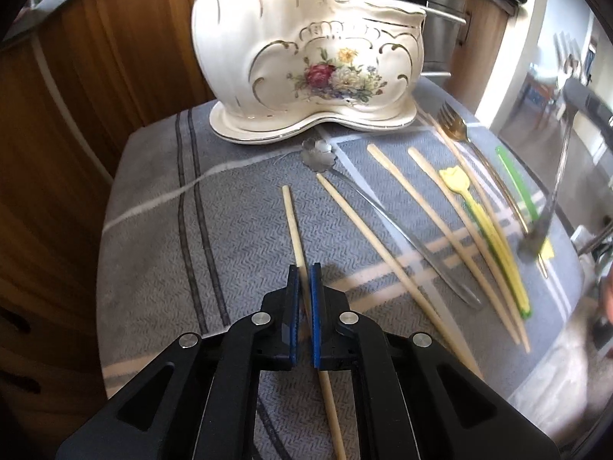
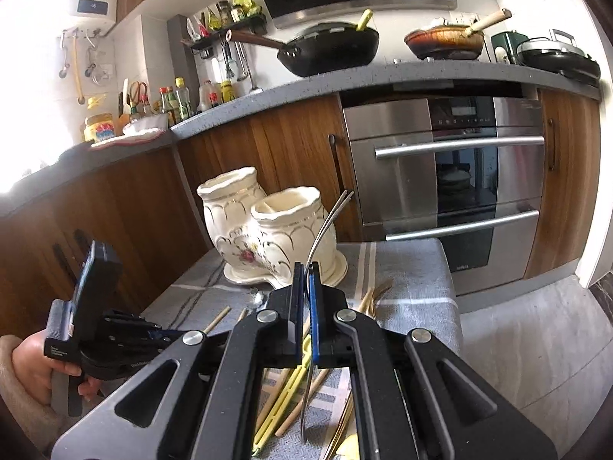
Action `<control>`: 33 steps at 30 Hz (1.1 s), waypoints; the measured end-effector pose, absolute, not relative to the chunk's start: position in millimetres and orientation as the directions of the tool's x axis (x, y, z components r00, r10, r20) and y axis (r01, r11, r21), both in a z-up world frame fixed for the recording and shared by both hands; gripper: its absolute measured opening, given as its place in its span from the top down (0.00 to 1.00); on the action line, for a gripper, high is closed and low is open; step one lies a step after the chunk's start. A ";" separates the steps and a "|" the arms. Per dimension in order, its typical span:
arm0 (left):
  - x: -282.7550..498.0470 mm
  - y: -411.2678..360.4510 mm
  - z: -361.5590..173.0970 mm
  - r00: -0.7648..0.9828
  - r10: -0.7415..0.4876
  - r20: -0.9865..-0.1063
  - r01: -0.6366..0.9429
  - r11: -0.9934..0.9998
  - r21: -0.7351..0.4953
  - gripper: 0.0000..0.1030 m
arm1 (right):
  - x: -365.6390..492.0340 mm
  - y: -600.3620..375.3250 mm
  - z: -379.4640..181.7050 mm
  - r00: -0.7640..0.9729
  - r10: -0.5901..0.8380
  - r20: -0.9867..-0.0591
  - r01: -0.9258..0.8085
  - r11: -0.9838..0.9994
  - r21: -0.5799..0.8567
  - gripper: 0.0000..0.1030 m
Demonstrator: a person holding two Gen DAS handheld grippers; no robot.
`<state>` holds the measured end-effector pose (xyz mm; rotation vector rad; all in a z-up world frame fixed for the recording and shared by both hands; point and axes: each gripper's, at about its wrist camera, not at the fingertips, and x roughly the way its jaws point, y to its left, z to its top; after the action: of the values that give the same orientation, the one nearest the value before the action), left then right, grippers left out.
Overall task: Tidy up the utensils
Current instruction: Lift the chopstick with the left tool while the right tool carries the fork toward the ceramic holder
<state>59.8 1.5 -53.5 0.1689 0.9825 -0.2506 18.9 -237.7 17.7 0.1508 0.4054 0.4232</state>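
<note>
My left gripper [image 1: 305,274] is shut on a wooden chopstick [image 1: 292,214] that lies on the grey cloth, gripping it near its middle. A cream ceramic utensil holder [image 1: 306,57] with painted flowers stands just beyond. My right gripper [image 2: 305,268] is shut on a thin silver fork [image 2: 325,226]. It holds the fork above the cloth, tines up and pointing toward the holder [image 2: 268,226]. In the left wrist view that fork [image 1: 557,184] shows blurred at the right. The left gripper [image 2: 115,329], held by a hand [image 2: 30,364], appears low on the left.
On the cloth [image 1: 172,230] lie a flower-bowled spoon [image 1: 318,155], three more chopsticks [image 1: 402,199], a yellow plastic fork [image 1: 456,176], a gold fork [image 1: 454,122] and a green stick [image 1: 513,180]. Wooden cabinets [image 1: 76,115] and a steel oven [image 2: 459,176] stand behind.
</note>
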 end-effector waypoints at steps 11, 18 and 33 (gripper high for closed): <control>40.9 -6.7 -14.5 0.642 -0.194 -0.742 0.346 0.937 0.054 0.95 | 12.9 -240.8 38.3 0.856 0.423 -0.297 -0.372 0.903 0.213 0.98; 25.0 -1.8 34.7 0.771 -0.316 -0.553 0.387 0.922 0.012 0.95 | 28.7 -224.2 71.8 0.868 0.421 -0.265 -0.378 0.904 0.197 0.98; 79.6 21.1 115.9 0.891 -0.365 -0.272 0.362 0.930 -0.061 0.95 | 82.8 -209.8 133.5 0.896 0.433 -0.097 -0.395 0.877 0.273 0.98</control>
<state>79.6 21.1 115.9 -0.0083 0.2840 -0.3774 82.8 -209.8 133.5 0.2509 0.1569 0.4334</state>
